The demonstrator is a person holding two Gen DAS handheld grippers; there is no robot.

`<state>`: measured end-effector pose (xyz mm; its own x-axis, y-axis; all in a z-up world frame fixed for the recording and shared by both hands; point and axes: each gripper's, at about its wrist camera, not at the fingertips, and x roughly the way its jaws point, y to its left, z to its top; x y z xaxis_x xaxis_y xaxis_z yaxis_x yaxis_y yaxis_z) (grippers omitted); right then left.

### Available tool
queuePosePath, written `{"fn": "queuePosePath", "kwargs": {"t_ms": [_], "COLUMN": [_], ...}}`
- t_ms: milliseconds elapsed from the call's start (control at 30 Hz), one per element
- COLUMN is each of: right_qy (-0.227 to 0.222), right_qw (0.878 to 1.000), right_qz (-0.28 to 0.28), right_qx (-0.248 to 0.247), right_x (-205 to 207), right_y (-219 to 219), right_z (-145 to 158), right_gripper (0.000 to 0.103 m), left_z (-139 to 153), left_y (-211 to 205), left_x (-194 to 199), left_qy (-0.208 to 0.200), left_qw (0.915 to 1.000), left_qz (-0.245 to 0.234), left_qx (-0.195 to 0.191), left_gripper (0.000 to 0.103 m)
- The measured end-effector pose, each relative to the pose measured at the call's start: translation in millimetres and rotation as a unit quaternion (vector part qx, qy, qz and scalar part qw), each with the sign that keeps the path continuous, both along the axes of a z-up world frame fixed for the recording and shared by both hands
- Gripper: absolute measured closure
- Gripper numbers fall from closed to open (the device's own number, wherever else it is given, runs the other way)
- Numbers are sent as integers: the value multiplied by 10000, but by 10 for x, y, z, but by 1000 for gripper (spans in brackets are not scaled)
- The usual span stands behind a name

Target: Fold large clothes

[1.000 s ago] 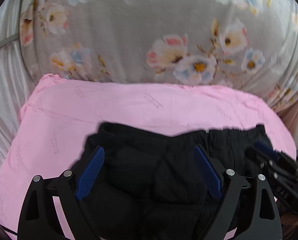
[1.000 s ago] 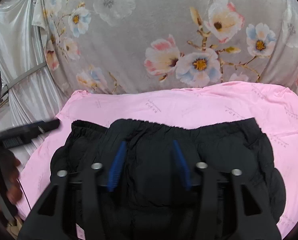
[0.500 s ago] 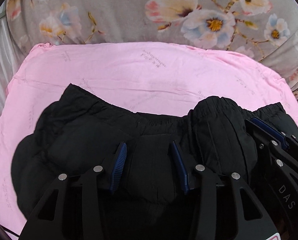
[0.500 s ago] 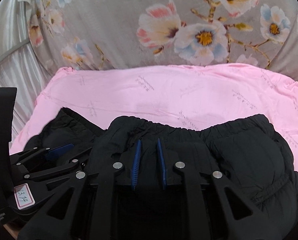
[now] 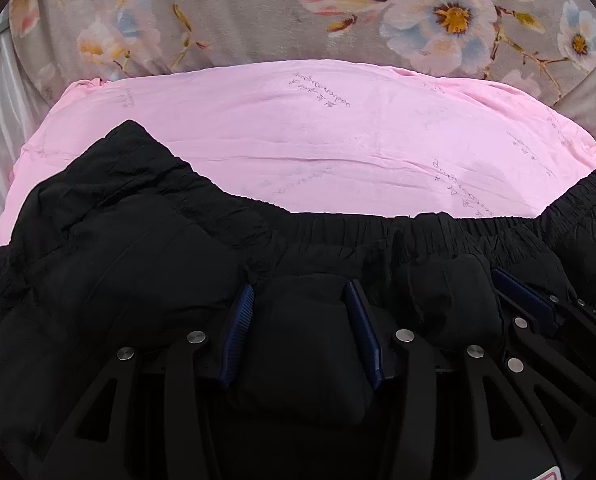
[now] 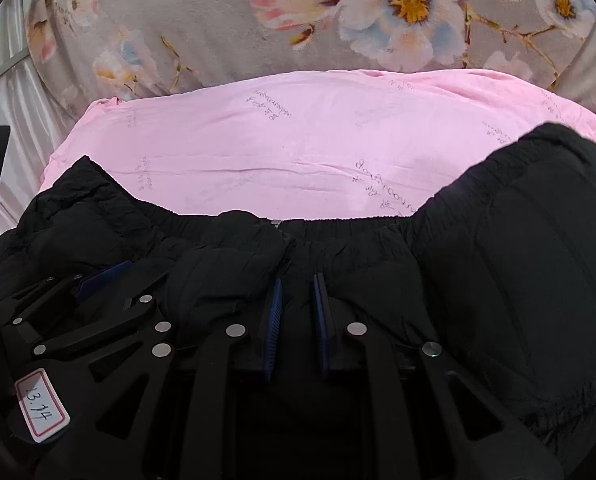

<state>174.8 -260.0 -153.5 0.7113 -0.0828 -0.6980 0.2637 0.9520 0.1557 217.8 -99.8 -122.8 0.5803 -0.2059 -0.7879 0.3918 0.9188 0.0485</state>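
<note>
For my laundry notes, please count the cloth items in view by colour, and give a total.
Black: 1, the padded black garment
Pink: 1, the pink sheet under it
Grey with flowers: 1, the floral cloth behind
Total: 3

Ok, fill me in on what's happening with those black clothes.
A person is folding a black padded garment on a pink sheet, with a handheld gripper in each hand. The left gripper has a bunched fold of fabric between its pads. The right gripper, close beside it, has just closed tightly on a fold near the elastic waistband.
</note>
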Motion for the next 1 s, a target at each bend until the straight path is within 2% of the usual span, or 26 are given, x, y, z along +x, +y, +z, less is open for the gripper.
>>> {"fn": "queuePosePath", "kwargs": {"t_ms": [233,467,567,633,667,733,800,833,900,1000], "right_qy": [-167,-267,-150,-250,-467,-773,-816,-772,-621,-428], "right_qw": [9998,9996,9998,9995,9988,9965,9948,9944,9935,9919], "right_qz": [-18,-16,70,-18,-114,-292,-497,-601,-904,-1194], "right_qx": [57,65,145,176,112,-98,-341,-407,-319,101], "right_x": [1,13,-1,-145,-286,-582,-770,-816,-903,-921], "right_y": [-38,-66,-72,-91,-117,-221,-358,-436,-662,-911], "right_z": [-109,-143,-45,198,370,686,825,843,761,535], "right_gripper": [90,91,90,90,90,90,90,89,90,90], "left_z": [-100,-123,-38,101,221,382,467,479,479,268], "left_y": [-16,-19,-37,89,218,404,528,599,759,889], "left_x": [-3,6,0,-52,-99,-166,-199,-183,-80,138], "left_qy": [-237,-275,-88,20,20,-111,-432,-640,-717,-361], "left_qw": [9996,9994,9999,10000,9996,9991,9985,9968,9939,9935], "left_qz": [142,175,17,-19,29,98,284,444,811,1063], "left_qx": [-67,-69,84,-89,-272,-395,-191,154,227,159], "left_gripper": [54,54,54,53,53,52,49,47,41,40]}}
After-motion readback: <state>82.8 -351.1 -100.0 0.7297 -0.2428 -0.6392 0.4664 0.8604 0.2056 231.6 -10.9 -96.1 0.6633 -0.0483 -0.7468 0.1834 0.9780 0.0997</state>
